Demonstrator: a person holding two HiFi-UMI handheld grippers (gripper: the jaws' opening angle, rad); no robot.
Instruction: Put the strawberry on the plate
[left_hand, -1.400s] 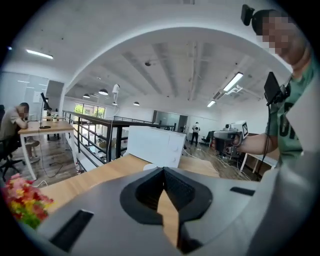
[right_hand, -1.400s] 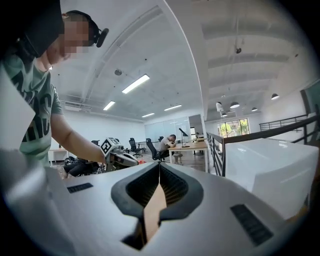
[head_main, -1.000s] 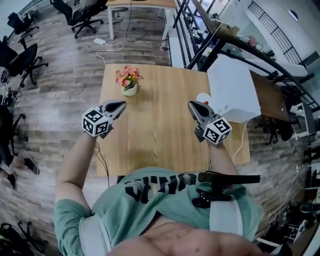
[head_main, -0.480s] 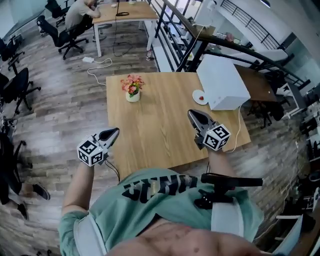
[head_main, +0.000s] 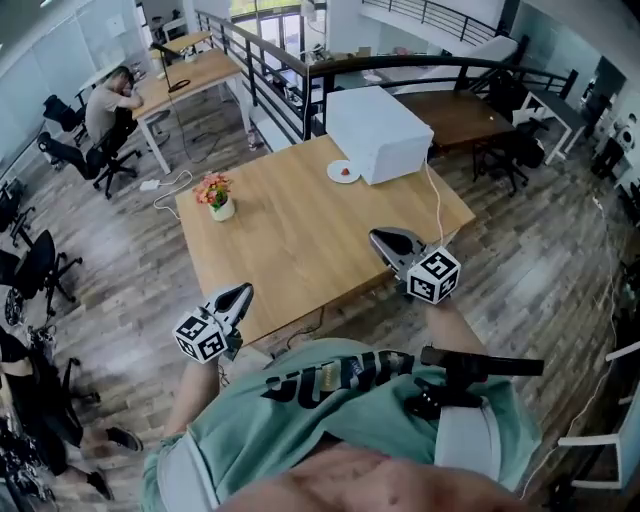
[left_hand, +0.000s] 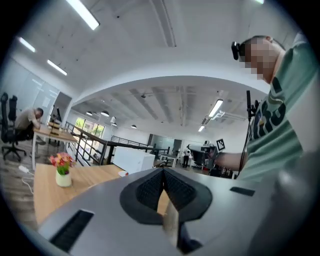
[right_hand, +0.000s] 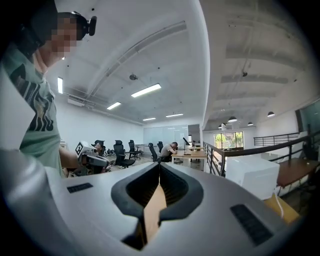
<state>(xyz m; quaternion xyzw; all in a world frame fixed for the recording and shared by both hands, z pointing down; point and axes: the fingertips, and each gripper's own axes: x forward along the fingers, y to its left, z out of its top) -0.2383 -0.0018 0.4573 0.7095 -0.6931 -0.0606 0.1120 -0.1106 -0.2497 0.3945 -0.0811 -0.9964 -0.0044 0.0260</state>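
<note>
A small red strawberry (head_main: 346, 172) lies on a white plate (head_main: 335, 171) at the far side of the wooden table (head_main: 300, 235), right beside a white box (head_main: 380, 130). Both grippers are far from it, near my body. My left gripper (head_main: 243, 292) hangs off the table's near left corner, jaws shut and empty; its own view shows the pads (left_hand: 163, 172) meeting. My right gripper (head_main: 377, 238) is over the table's near right edge, also shut with nothing in it (right_hand: 159, 166). The plate (left_hand: 123, 173) shows small in the left gripper view.
A pot of pink flowers (head_main: 214, 195) stands at the table's left side. A cable runs from the box over the table's right edge. A black railing (head_main: 300, 70) stands behind the table. Office chairs and a desk with a seated person (head_main: 112, 95) are at the far left.
The view has pulled back and swung, so the table now sits farther off and slanted. Both grippers came back toward the near edge, the left one going off the table's corner. Both stayed shut.
</note>
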